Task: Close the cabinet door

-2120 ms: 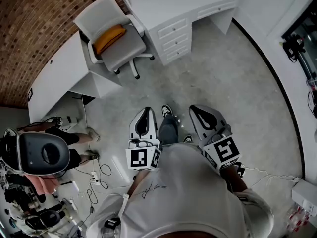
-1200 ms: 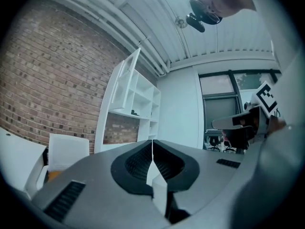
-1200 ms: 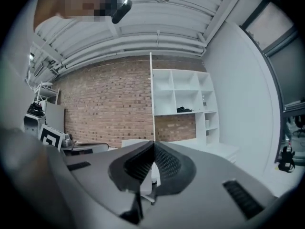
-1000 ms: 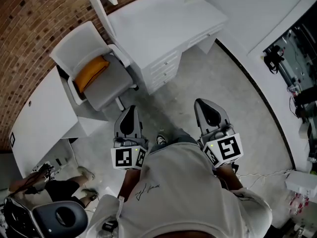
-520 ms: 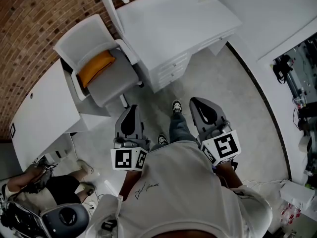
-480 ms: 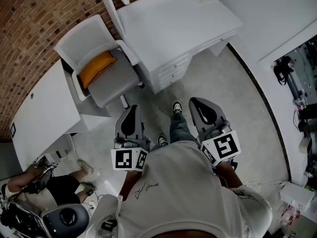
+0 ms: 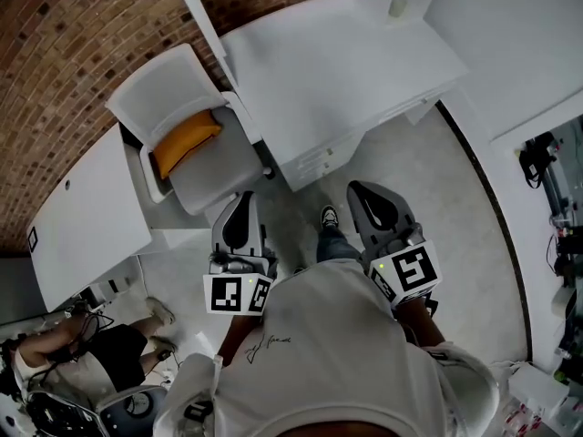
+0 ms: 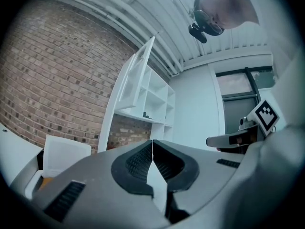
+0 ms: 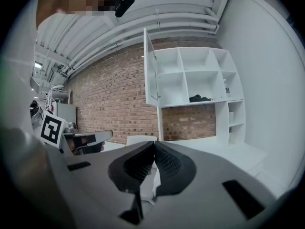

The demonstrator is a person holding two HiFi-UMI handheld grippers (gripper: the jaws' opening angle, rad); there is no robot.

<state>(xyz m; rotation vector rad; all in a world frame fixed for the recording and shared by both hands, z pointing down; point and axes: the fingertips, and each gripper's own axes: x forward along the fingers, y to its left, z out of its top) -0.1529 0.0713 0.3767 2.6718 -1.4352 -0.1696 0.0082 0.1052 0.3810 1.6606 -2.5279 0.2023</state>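
A white wall cabinet (image 9: 200,82) of open shelf cells hangs above a white desk (image 7: 337,57). Its door (image 9: 150,70) stands swung open at the left side; in the left gripper view the cabinet door (image 8: 141,70) shows edge-on. My left gripper (image 7: 239,226) is shut and empty, held at waist height well short of the desk. My right gripper (image 7: 372,209) is also shut with nothing in it, level with the left one. Both are far from the door. In the gripper views the left gripper (image 8: 152,149) and right gripper (image 9: 153,151) tips meet.
A white office chair (image 7: 196,135) with an orange cushion (image 7: 187,141) stands left of the desk against a brick wall (image 7: 73,35). Another white desk (image 7: 86,217) lies at the left. A seated person (image 7: 82,353) and cables are at lower left. Grey floor (image 7: 446,208) stretches right.
The view has moved closer to the desk and cabinet; the chair and desk have slid nearer beneath me. Both grippers stay shut at the same height in front of my body.
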